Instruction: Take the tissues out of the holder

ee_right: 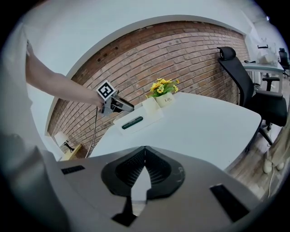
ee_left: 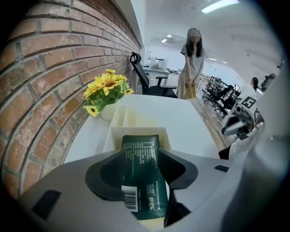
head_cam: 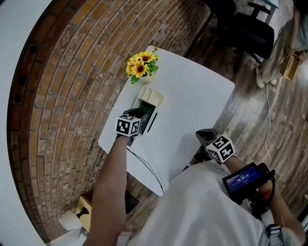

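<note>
The left gripper (ee_left: pixel 141 153) holds its fingers open astride the tissue pack (ee_left: pixel 141 174), which lies lengthwise in the holder (ee_left: pixel 118 121), pointing toward the sunflowers (ee_left: pixel 106 88). The right gripper (ee_right: pixel 145 149) has its fingers closed.

Red brick wall (head_cam: pixel 72 57) along left side. White surface (head_cam: pixel 192 96) set against it. Wood-plank floor (head_cam: pixel 245 115) on right. Black office chair (head_cam: pixel 248 31) past far end. Open office beyond: ceiling strip lights (ee_left: pixel 219 5), more desks and chairs (ee_left: pixel 222 95).

Counter (head_cam: pixel 192 105): smooth, matt white top. Tissue pack (ee_left: pixel 141 167): dark green plastic film with a slight sheen. Holder (ee_left: pixel 136 118): cream, smooth, matt, apparently plastic. Wall (ee_left: pixel 45 77): rough red brick with pale mortar joints. Floor (head_cam: pixel 250 110): wood planks. Right claw (ee_right: pixel 145 152): ribbed black pads (ee_right: pixel 157 170), matt grey shell.
</note>
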{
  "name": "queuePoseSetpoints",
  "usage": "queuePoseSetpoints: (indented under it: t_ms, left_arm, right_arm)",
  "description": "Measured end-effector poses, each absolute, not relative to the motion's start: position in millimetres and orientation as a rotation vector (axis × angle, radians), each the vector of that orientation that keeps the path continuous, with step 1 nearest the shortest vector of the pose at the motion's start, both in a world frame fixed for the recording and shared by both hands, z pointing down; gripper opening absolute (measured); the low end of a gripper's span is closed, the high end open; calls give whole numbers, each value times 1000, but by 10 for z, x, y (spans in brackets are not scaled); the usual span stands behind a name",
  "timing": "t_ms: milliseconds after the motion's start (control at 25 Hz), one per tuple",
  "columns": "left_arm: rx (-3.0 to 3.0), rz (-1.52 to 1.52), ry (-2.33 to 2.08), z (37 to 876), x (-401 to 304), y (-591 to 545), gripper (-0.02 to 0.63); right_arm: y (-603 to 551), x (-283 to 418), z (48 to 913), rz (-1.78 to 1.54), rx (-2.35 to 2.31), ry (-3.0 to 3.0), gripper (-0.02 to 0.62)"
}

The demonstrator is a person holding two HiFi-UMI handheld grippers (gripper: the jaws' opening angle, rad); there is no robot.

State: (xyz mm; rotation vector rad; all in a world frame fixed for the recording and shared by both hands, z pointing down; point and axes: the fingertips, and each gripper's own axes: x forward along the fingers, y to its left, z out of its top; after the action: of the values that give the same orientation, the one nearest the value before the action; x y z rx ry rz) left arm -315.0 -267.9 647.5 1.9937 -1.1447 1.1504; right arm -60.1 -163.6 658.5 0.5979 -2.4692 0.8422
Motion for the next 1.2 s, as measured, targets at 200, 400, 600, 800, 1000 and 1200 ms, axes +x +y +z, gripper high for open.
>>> queuePoseSetpoints:
  t_ms: [200,400,600,800,1000,1200]
  left_arm:
    - [1944,1267,-1028,6624,-3103,-2711,290]
    - [1874,1300,-968,6733,-3099,-2768,327]
    - [1815,1234,-973,6815,-3111,-2771,325]
    - [1850,1197,-1010,6787,-3105,-2740,285]
    - [1877,1195,-1088,6675,-3143,-2710,256]
    - [1959,1160,-1198,6416,-3186,-2653,255]
  right_arm:
    - [-1600,-560,6606,856,621,-2458,6]
    - [-1589,-496,6640,869,645,-2444,6]
    - [-1581,-440,6670,879,670,-2429,6]
    - [-1571,-442,6672,872,665,-2427,6]
    - [-1586,-500,6628,848,640,-2444,6]
    - [-1564,-545,6598,829,614,-2458,6]
